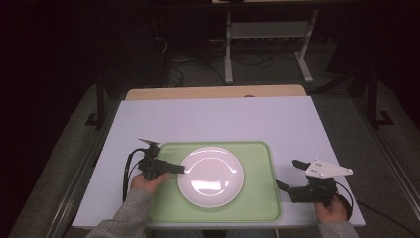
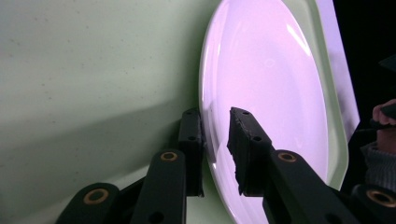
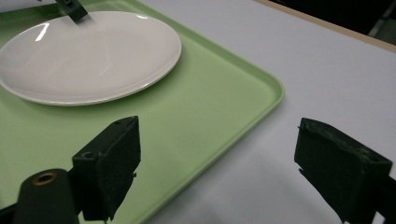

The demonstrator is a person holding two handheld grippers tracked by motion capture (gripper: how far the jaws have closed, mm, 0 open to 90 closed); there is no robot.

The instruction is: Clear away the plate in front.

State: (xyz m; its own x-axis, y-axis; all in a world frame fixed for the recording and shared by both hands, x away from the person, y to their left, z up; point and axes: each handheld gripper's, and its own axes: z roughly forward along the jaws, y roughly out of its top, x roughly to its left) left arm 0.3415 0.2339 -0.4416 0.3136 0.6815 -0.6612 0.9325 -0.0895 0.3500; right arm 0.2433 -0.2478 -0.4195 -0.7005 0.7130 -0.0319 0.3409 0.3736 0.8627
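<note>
A white plate (image 1: 210, 176) lies on a light green tray (image 1: 257, 153) near the table's front edge. My left gripper (image 1: 181, 169) reaches in from the left to the plate's left rim. In the left gripper view the rim of the plate (image 2: 271, 70) runs between the jaws of this gripper (image 2: 215, 116): one pad sits under the rim against the tray (image 2: 93, 70), the other stands a little off the plate's top face. My right gripper (image 1: 287, 173) is wide open just right of the tray, nothing between its jaws (image 3: 219, 135). The plate (image 3: 88, 51) lies to its far left.
The tray sits on a white table top (image 1: 213, 119) with a wooden strip along its far edge. The tray's right corner (image 3: 275, 91) lies just ahead of the right jaws. Beyond the table, a dark floor with cables and a white desk frame (image 1: 267, 44).
</note>
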